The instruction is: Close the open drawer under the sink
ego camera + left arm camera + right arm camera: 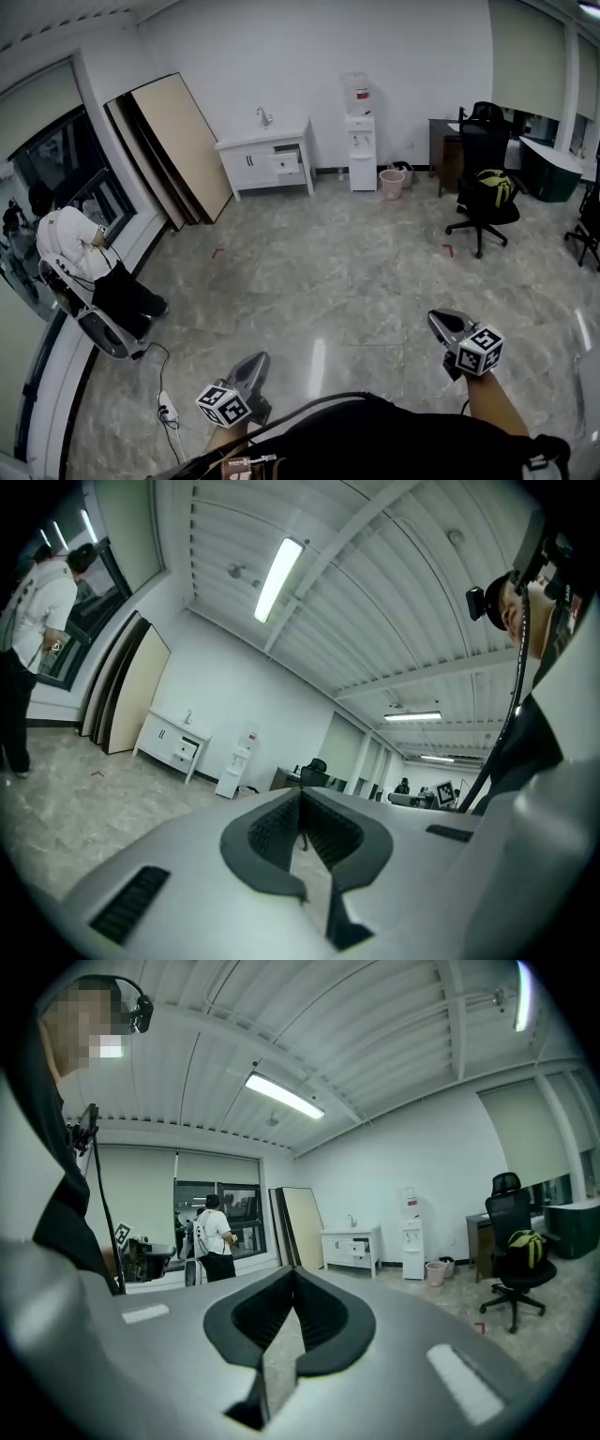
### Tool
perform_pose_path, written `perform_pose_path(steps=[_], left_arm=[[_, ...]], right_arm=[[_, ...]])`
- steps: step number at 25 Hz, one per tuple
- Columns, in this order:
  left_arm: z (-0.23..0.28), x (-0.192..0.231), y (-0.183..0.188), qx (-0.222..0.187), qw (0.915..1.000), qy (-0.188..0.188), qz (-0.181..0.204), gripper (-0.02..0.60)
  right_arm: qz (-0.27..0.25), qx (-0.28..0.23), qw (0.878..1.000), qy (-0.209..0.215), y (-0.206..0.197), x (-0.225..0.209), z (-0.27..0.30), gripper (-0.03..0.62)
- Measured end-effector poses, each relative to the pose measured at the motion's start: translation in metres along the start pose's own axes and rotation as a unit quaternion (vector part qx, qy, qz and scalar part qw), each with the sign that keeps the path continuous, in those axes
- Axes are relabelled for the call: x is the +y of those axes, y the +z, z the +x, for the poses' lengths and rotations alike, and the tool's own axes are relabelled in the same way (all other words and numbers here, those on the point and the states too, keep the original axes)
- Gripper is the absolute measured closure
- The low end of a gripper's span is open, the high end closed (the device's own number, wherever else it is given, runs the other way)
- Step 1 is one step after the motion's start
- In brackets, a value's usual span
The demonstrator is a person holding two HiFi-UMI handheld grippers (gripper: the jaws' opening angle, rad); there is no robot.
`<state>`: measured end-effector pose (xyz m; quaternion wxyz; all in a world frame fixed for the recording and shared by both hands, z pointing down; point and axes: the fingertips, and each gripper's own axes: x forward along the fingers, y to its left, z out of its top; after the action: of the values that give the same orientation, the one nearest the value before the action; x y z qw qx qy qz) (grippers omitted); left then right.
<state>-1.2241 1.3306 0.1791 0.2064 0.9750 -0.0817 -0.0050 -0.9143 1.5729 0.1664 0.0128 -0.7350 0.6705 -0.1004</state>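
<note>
A white sink cabinet point(265, 156) stands against the far wall, with a tap on top. Its upper right drawer point(287, 163) is pulled out a little. The cabinet also shows small and far off in the left gripper view point(172, 742) and in the right gripper view point(351, 1245). My left gripper point(257, 360) is held low at the near left and my right gripper point(437, 321) at the near right, both several metres from the cabinet. Both are shut with nothing between their jaws; the tips meet in the left gripper point(301, 795) and in the right gripper point(292, 1273).
A water dispenser point(360, 133) and a pink bin point(392, 182) stand right of the cabinet. Large boards point(174, 148) lean on the wall to its left. A black office chair point(484, 182) is at the right. A person point(79, 264) bends by the window; a power strip point(169, 409) lies on the floor.
</note>
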Motion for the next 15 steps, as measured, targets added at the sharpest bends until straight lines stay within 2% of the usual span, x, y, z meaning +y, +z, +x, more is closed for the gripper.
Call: perform_pose_path(steps=[4, 8, 15], left_arm=[[0.041, 0.024, -0.001, 0.006, 0.9999, -0.006, -0.008, 0.581], [0.092, 0.055, 0.000, 0.021, 0.9991, -0.035, -0.013, 0.581], [0.191, 0.157, 0.058, 0.038, 0.9948, -0.094, -0.010, 0.581]], right_arm=[[0.019, 0.002, 1.000, -0.001, -0.008, -0.027, 0.024, 0.592], [0.017, 0.013, 0.999, -0.028, -0.015, -0.058, 0.054, 0.592], [0.009, 0.005, 0.996, -0.093, 0.023, -0.094, 0.144, 0.592]])
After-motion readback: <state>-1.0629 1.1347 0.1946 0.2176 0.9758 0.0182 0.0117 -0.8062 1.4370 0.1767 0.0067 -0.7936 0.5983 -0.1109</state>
